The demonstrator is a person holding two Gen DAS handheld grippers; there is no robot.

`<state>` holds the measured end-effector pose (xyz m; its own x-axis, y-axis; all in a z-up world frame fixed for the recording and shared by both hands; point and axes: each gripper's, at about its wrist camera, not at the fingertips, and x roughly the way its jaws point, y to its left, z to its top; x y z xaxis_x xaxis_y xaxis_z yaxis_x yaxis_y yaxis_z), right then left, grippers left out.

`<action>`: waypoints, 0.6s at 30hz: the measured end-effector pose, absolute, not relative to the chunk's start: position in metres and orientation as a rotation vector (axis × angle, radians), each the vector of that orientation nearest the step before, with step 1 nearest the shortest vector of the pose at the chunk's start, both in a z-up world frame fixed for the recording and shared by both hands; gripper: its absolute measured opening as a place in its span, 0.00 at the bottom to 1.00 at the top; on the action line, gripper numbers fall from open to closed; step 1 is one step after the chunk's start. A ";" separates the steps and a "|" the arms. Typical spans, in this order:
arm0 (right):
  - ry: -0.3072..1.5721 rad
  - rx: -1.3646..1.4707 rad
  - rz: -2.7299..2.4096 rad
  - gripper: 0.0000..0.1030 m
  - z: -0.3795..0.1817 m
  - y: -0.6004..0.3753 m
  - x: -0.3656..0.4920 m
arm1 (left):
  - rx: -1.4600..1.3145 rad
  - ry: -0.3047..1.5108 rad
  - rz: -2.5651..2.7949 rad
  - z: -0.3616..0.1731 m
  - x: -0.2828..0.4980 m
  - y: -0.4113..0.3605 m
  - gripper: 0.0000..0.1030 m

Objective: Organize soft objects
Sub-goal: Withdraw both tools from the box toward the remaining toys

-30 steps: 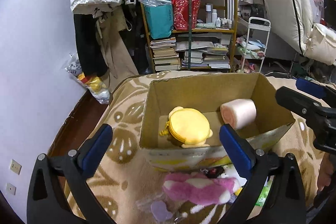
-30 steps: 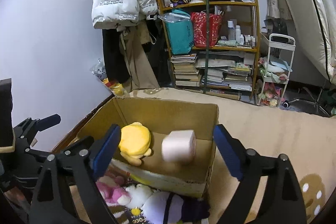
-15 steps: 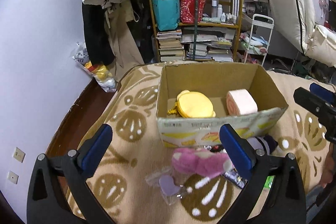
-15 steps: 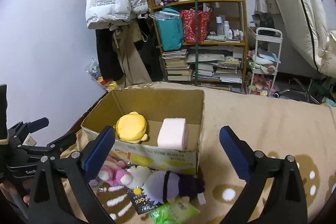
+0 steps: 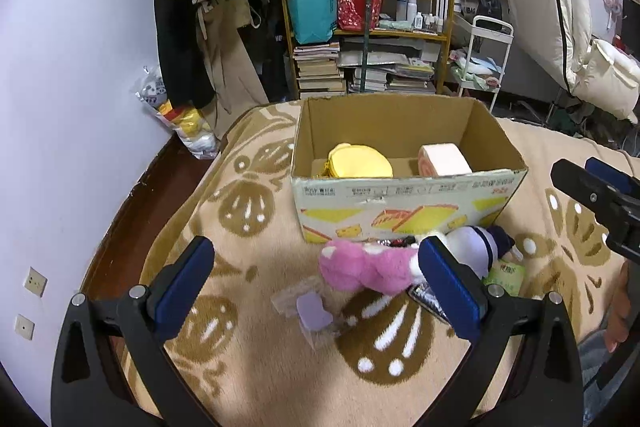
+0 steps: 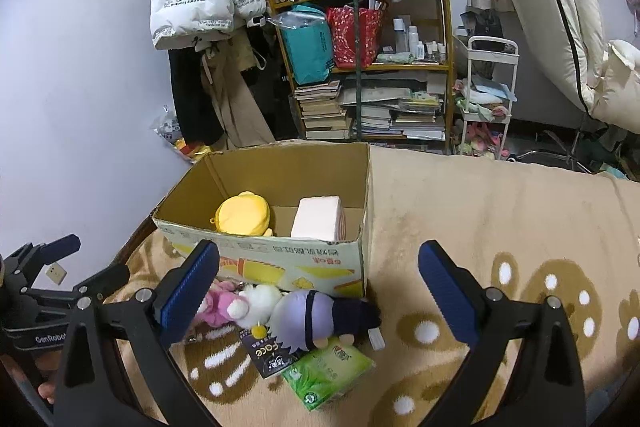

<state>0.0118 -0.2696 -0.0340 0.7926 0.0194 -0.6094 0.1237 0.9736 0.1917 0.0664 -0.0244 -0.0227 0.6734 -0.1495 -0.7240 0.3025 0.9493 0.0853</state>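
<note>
Bed blanket (image 5: 248, 367): a beige blanket with brown leaf shapes covered the bed and carried everything else.
Cardboard box (image 6: 280, 269): it stood open-topped on the blanket, at twelve o'clock from both tongs.
Yellow plush (image 6: 243, 214): it lay inside the box at the nine o'clock side.
Pink roll cushion (image 6: 318, 218): it lay inside the box, just beside the yellow plush at its three o'clock.
Lavender doll (image 6: 316, 319): it lay on the blanket against the box's near wall, dark legs pointing to three o'clock.
Pink plush (image 5: 362, 269): it lay on the blanket touching the lavender doll, at its nine o'clock.
Green tissue pack (image 6: 330, 373): it lay at six o'clock from the lavender doll.
Left tongs (image 5: 316, 291): they stood wide apart and empty, near the pink plush.
Right tongs (image 6: 318, 293): they stood wide apart and empty, near the lavender doll.
</note>
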 end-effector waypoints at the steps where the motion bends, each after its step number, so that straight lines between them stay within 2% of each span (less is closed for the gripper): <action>1: 0.658 0.229 -0.056 1.00 -0.035 -0.269 0.012 | 0.207 0.795 -0.257 -0.023 0.066 -0.025 0.98; 18: 0.762 0.266 -0.100 1.00 -0.067 -0.282 0.030 | 0.235 0.827 -0.310 -0.041 0.083 -0.044 0.98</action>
<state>0.0302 -0.2823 -0.0670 0.7209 0.0067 -0.6930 0.1849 0.9618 0.2017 0.0827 -0.0444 -0.0405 0.6363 -0.1780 -0.7507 0.3591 0.9295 0.0839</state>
